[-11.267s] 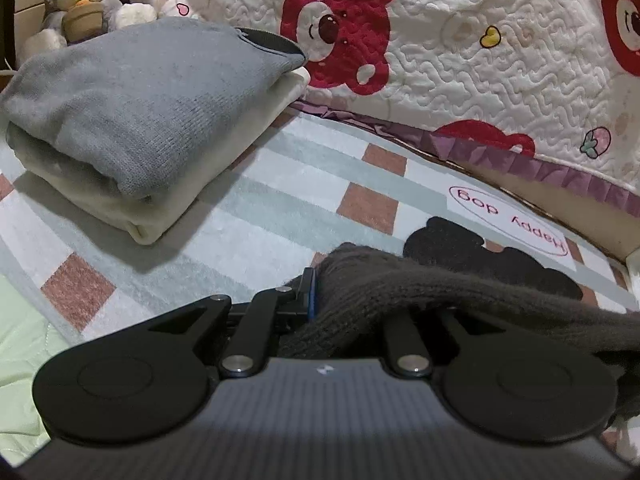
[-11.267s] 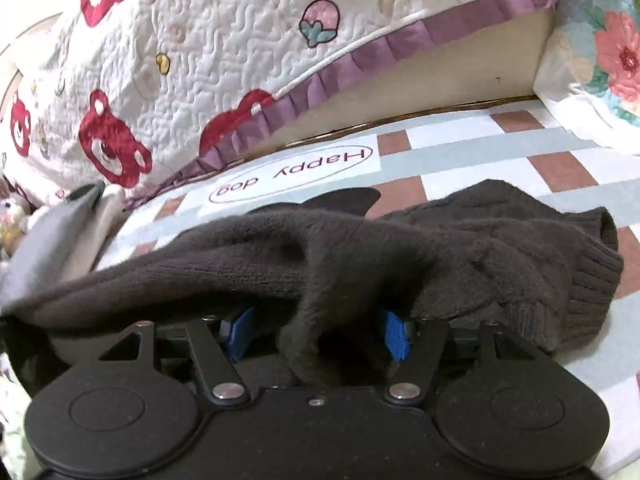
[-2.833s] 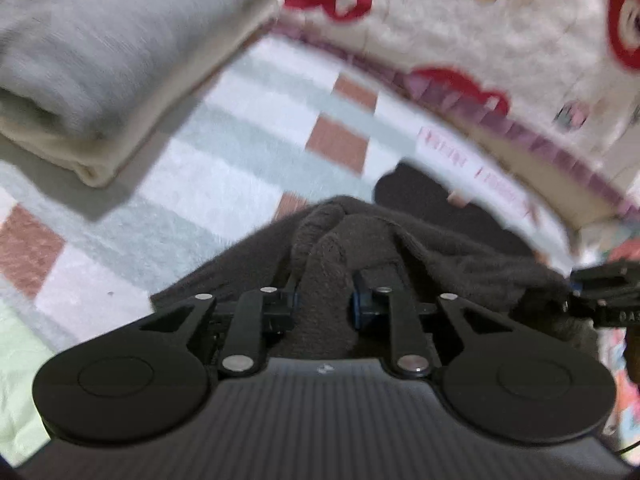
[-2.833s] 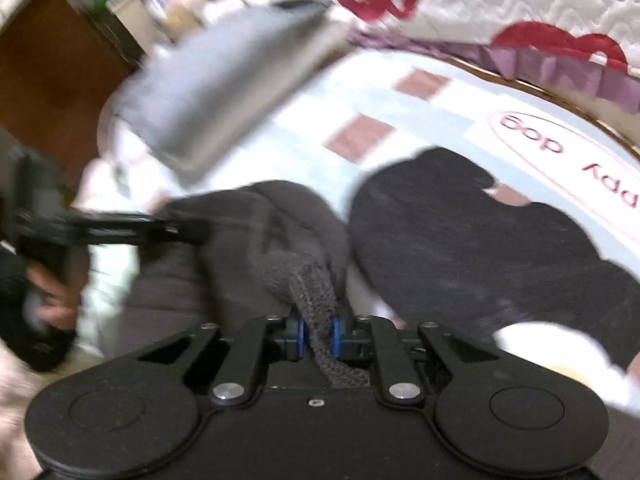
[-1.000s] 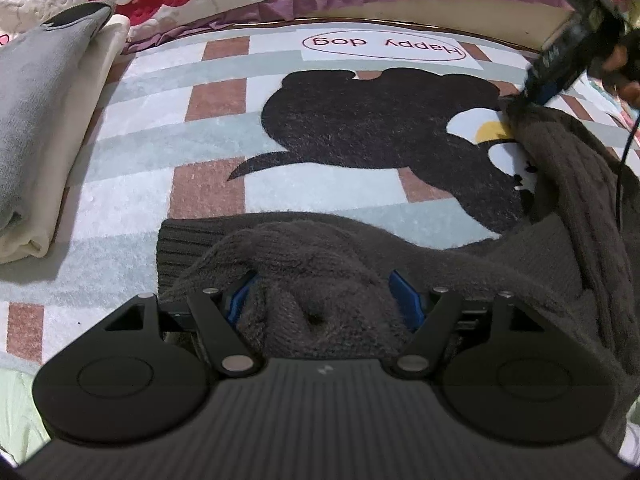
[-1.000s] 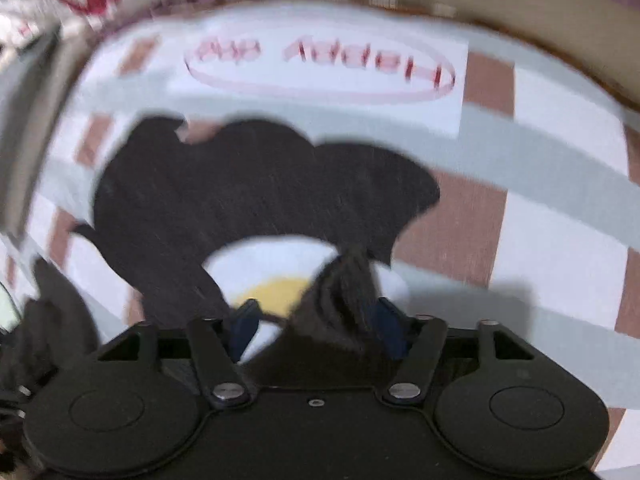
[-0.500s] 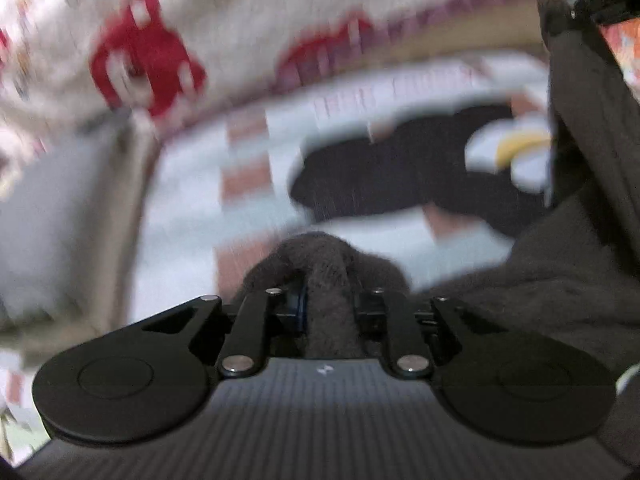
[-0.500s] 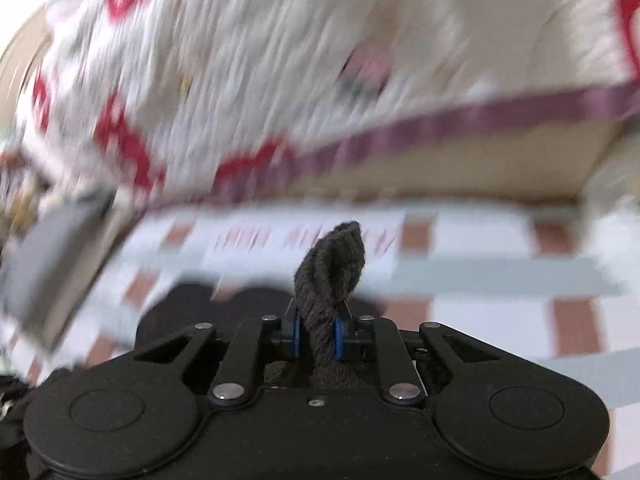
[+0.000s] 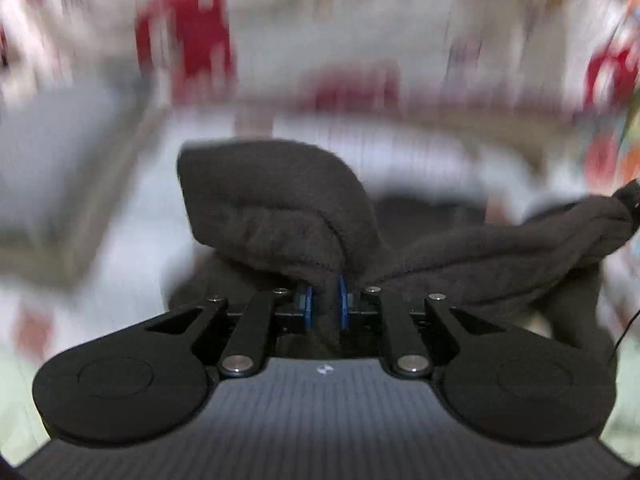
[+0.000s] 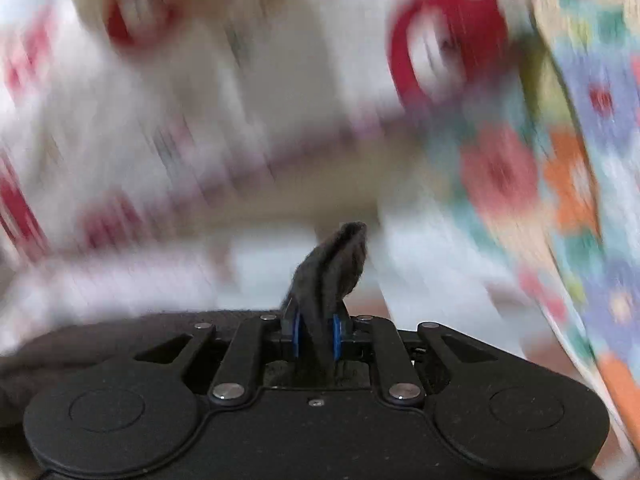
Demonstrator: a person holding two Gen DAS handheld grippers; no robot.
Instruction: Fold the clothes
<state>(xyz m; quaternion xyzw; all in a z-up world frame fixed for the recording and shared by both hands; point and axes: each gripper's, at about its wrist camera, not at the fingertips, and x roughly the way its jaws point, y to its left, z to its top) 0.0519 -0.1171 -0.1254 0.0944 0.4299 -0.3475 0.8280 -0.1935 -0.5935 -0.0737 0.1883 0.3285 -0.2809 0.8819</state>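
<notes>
1. Dark brown knit, a sweater (image 9: 280,204), is pinched in both tools: the left hand-held gripper (image 9: 324,300) has its blue pads narrowed onto a thick bunched fold, and the right hand-held gripper (image 10: 314,332) is clamped on a thin edge that pokes up past its tips.
2. From the left wrist view the sweater stretches away to the right, slung between the two grips and seemingly lifted off the bed (image 9: 140,240).
3. Backgrounds are heavily smeared, so the grey folded stack (image 9: 52,148) at far left and the red-and-white quilt (image 9: 280,20) behind are only probable readings.
4. My judgement: this is the lift-and-spread step, before any fold is laid.
5. Next calls for drawing the two grips apart to flatten the knit, then lowering it evenly onto the bed.
</notes>
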